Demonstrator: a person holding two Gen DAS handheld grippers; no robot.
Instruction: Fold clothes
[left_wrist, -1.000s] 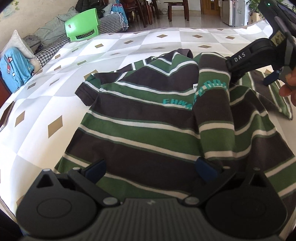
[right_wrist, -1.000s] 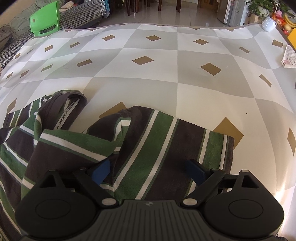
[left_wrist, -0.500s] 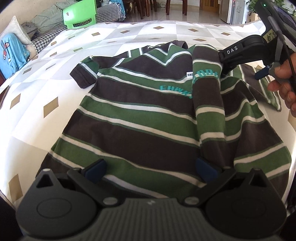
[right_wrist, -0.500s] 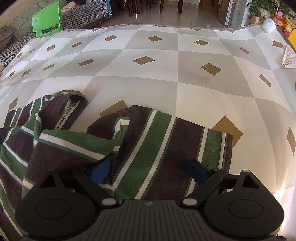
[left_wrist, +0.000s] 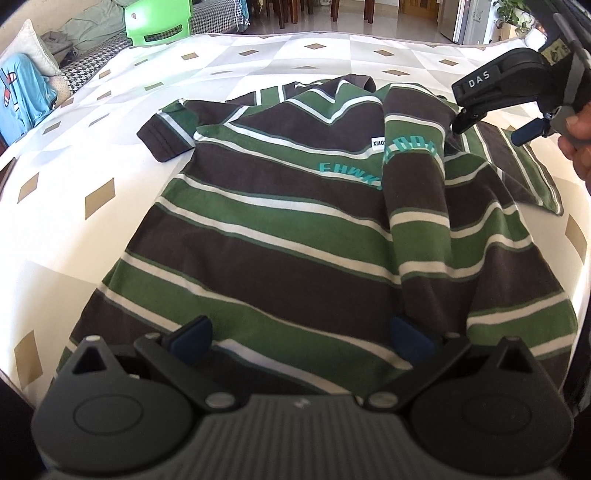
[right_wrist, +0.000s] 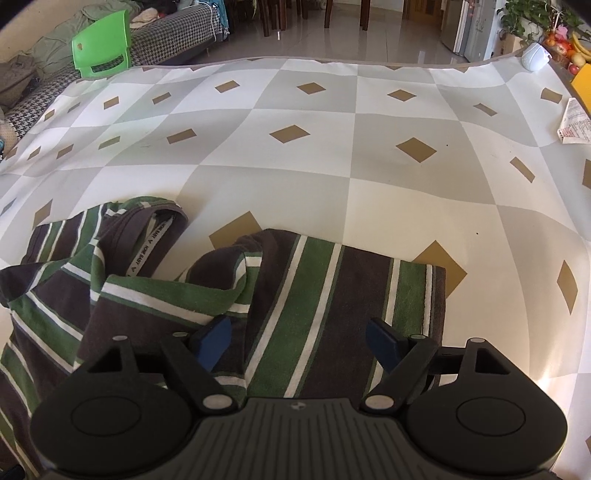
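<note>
The striped shirt (left_wrist: 280, 236) lies on the near part of the checked tablecloth (right_wrist: 332, 147); the far cloth is bare. The left gripper (left_wrist: 299, 336) gapes over its hem. The right gripper (right_wrist: 299, 339), jaws just narrowing but apart, straddles the sleeve (right_wrist: 343, 295).

A counter under a white and grey checked cloth with tan diamonds (right_wrist: 332, 155) fills the foreground. Beyond its far left corner stands a bright green plastic chair (right_wrist: 101, 44), beside a houndstooth-patterned sofa (right_wrist: 173, 33). A printed paper slip (right_wrist: 574, 123) lies at the cloth's right edge, near a round white object (right_wrist: 535, 57).
</note>
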